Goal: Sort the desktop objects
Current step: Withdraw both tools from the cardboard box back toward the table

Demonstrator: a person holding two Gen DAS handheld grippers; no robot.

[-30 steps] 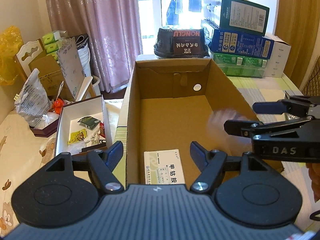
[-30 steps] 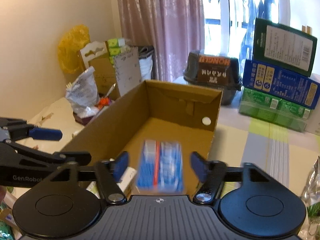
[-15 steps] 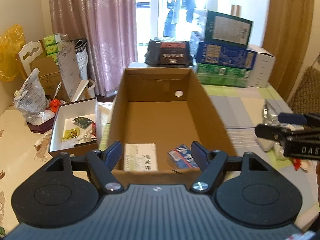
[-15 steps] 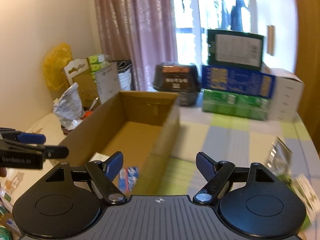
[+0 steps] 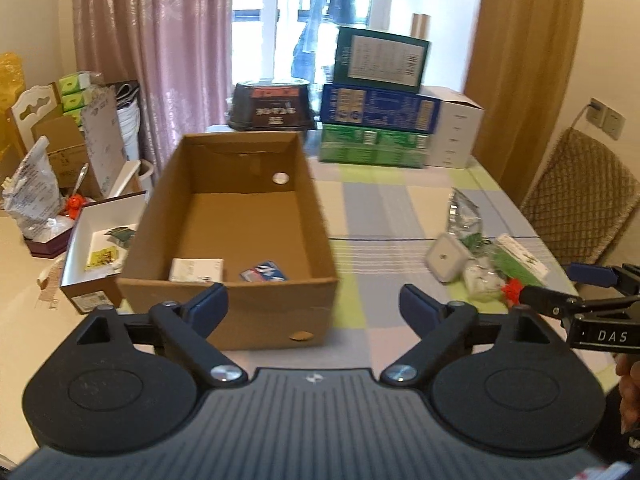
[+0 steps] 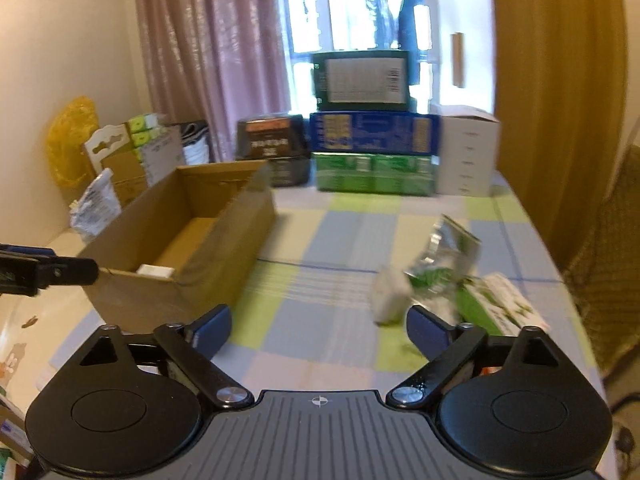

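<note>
Two grippers are nearest in the pictures, and both are released and carry nothing: the left gripper (image 5: 314, 306) has its jaws spread wide in front of the near wall of the cardboard box (image 5: 228, 316), and the right gripper (image 6: 319, 327) has its jaws equally wide over the checked cloth of the bench (image 6: 320, 240), pointed toward the loose things on the right. A little further, inside the box and close to its near wall, two things already lie on the floor of it: a white packet (image 5: 196, 270) on the left and a blue packet (image 5: 264, 271) just beside it on the right, apart from each other. The rest of the box is bare, so I judge that the sorting has only begun. On the right part of the bench a small heap waits outside the box: a white square item (image 5: 447, 258), a pale crumpled bag (image 5: 482, 280) touching it, a small red thing (image 5: 510, 290), a green and white box (image 5: 520, 258) and, behind them, a silver pouch (image 5: 464, 214). In the right wrist view this heap is blurred, so the details are not clear. Far at the back stand stacked cartons (image 5: 376, 100); whether they belong to the task, I cannot tell. By my judgement, most of the work remains, and the heap at the right is the next source.
</note>
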